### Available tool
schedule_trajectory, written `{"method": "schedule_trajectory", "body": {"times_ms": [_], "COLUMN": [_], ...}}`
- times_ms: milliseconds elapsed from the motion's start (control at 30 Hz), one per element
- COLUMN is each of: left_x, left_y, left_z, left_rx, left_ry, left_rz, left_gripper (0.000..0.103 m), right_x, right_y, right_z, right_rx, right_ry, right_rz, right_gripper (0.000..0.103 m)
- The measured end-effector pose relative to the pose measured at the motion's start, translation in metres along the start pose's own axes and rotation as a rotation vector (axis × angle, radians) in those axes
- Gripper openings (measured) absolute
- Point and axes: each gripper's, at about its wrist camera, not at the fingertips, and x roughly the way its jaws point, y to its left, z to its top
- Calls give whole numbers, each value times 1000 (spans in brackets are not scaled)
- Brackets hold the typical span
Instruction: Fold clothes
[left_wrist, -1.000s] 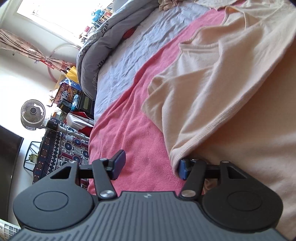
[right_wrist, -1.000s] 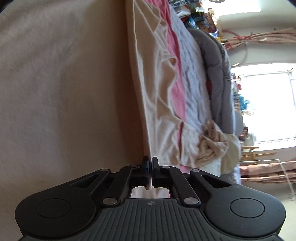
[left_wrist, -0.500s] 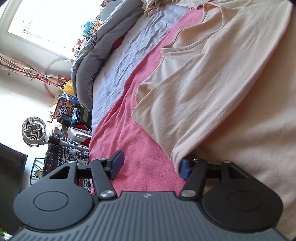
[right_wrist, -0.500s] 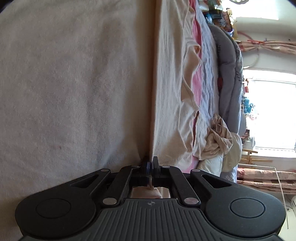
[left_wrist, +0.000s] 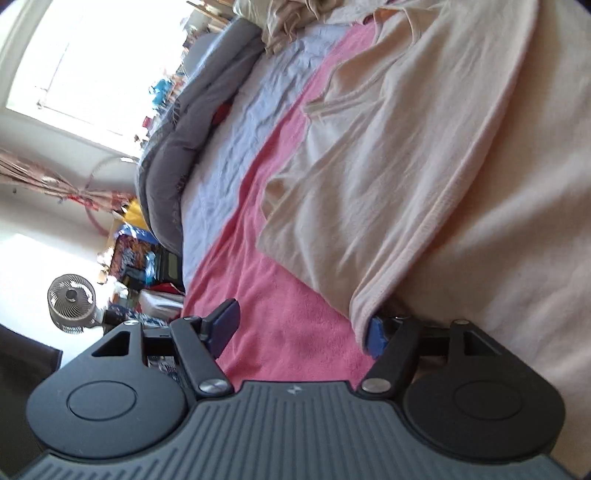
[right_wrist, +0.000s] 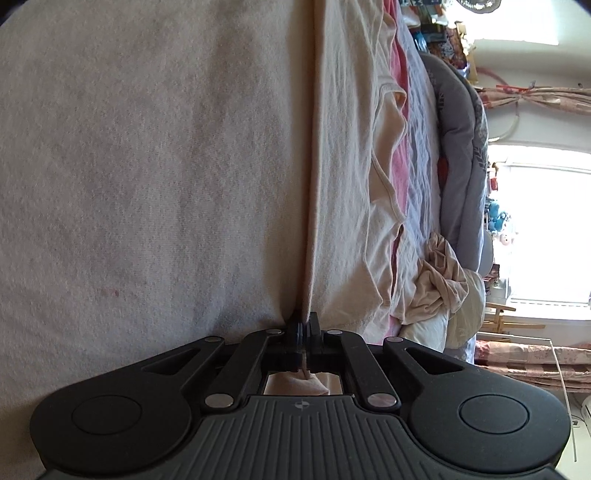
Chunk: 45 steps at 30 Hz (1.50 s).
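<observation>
The bed (left_wrist: 236, 122) carried a pink terry towel (left_wrist: 280, 325), and on it lay the cream cotton T-shirt (left_wrist: 406, 177). My left gripper (left_wrist: 299, 332) had its jaws opening, the hem apparently freed. My right gripper (right_wrist: 304, 325) pinched the shirt's fold. Letting go unevenly could have skewed that fold.

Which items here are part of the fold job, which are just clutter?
Job: cream shirt, pinched by the right gripper; left gripper, opening at its hem; pink towel underneath.

Clutter: grey duvet, crumpled beige garment, fan.
</observation>
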Motion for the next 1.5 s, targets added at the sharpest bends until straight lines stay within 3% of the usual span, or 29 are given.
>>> {"method": "schedule_trajectory", "body": {"times_ms": [267, 333, 400, 467, 633, 767, 900, 1100, 1233, 1300, 1400, 1500], "left_x": [1, 1, 0, 0, -2, -5, -6, -7, -8, -8, -9, -10], "left_y": [-1, -2, -3, -5, -7, -9, -10, -11, -12, -12, -11, -9], "left_z": [2, 2, 3, 5, 6, 6, 5, 4, 4, 4, 2, 0], "left_rx": [23, 23, 24, 28, 35, 40, 38, 35, 30, 24, 12, 4], "left_ry": [11, 12, 13, 15, 19, 19, 16, 16, 19, 19, 13, 1], "left_rz": [-5, -2, 2, 5, 5, 5, 8, 16, 22, 24, 24, 16], "left_gripper": [71, 71, 71, 70, 70, 70, 70, 69, 69, 69, 69, 69], "right_x": [-6, -10, -17, -22, -37, -58, -72, -47, -13, 3, 34, 46], "right_y": [-11, -21, -34, -44, -54, -68, -98, -150, -169, -169, -158, -149], "right_z": [0, -1, -5, -12, -29, -43, -41, 23, 76, 94, 111, 98], "right_rx": [42, 115, 242, 370, 576, 740, 900, 882, 804, 757, 658, 640], "right_ry": [-1, 2, 3, 25, 127, 179, 101, -177, -300, -313, -264, -295], "right_rz": [22, 21, 1, 24, 102, 225, 359, 547, 660, 737, 858, 902], "right_gripper": [9, 24, 53, 60, 65, 68, 68, 76, 75, 74, 70, 73]}}
